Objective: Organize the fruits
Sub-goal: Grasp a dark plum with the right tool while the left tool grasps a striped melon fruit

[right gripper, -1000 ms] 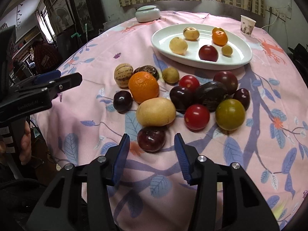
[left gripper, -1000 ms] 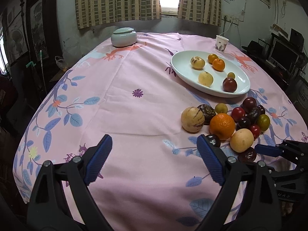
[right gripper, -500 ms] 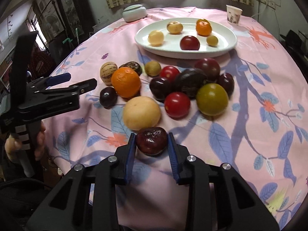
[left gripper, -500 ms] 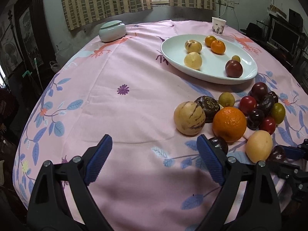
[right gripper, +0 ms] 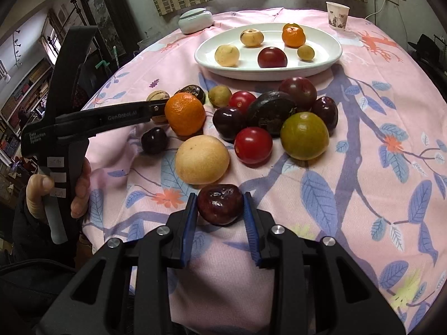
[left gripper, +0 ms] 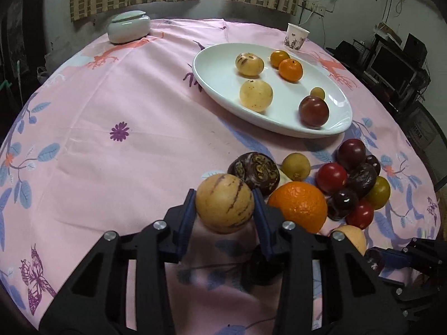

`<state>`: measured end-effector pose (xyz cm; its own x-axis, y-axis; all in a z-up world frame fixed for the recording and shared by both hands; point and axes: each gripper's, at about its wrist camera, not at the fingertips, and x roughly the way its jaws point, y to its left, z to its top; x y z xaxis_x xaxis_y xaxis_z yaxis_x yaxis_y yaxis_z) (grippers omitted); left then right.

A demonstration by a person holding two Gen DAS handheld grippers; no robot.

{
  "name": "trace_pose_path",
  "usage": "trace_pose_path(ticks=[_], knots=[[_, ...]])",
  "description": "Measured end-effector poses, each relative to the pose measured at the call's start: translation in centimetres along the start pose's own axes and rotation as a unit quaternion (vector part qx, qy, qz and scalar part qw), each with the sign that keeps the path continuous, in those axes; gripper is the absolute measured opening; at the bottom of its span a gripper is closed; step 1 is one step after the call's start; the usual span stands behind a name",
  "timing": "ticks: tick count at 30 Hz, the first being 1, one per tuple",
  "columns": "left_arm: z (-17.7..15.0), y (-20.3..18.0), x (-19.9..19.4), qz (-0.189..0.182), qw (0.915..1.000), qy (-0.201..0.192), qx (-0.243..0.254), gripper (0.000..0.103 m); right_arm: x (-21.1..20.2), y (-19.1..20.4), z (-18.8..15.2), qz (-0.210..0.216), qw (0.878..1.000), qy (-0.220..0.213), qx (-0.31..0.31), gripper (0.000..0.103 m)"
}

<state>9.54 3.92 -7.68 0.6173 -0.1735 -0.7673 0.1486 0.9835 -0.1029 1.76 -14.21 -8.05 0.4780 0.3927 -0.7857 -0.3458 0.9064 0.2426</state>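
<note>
A pile of loose fruit lies on the pink cloth in front of a white oval plate (left gripper: 220, 67) (right gripper: 206, 58) that holds several fruits. My left gripper (left gripper: 225, 203) has its jaws closing on a tan, purple-streaked melon (left gripper: 225, 203) at the pile's left edge; both blue pads touch its sides. From the right wrist view that gripper (right gripper: 155, 109) reaches in from the left, with the melon (right gripper: 157, 95) mostly hidden behind it. My right gripper (right gripper: 219, 205) is shut on a dark red plum (right gripper: 220, 203) at the pile's near edge, just in front of a yellow round fruit (right gripper: 202, 159).
An orange (left gripper: 299, 205) (right gripper: 185, 117) and a dark wrinkled fruit (left gripper: 255, 170) crowd the melon's right side. Tomatoes, dark plums and a green fruit (right gripper: 304, 135) fill the pile. A lidded ceramic jar (left gripper: 129, 26) and paper cup (left gripper: 296, 37) stand at the far edge. A hand (right gripper: 42, 192) holds the left gripper's handle.
My left gripper moved right and forward to the streaked melon, and its jaws went from wide open to closed against it. My right gripper closed onto the dark plum and has held there.
</note>
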Motion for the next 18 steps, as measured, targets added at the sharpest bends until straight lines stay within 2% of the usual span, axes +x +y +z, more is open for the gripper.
trace_pose_path(ticks=[4,10,18], knots=[[-0.8,0.0,-1.2,0.000,0.9999,-0.003,-0.010,0.040,0.0,-0.1,0.1,0.003,1.000,0.000,0.003,0.033],[-1.5,-0.1,-5.2,0.012,0.9992,-0.037,-0.008,0.040,-0.4,-0.5,0.3,0.006,1.000,-0.008,0.014,0.033],[-1.6,-1.8,-7.1,0.009,0.9984,-0.052,0.022,0.040,-1.7,-0.3,0.4,-0.006,1.000,-0.025,0.013,0.033]])
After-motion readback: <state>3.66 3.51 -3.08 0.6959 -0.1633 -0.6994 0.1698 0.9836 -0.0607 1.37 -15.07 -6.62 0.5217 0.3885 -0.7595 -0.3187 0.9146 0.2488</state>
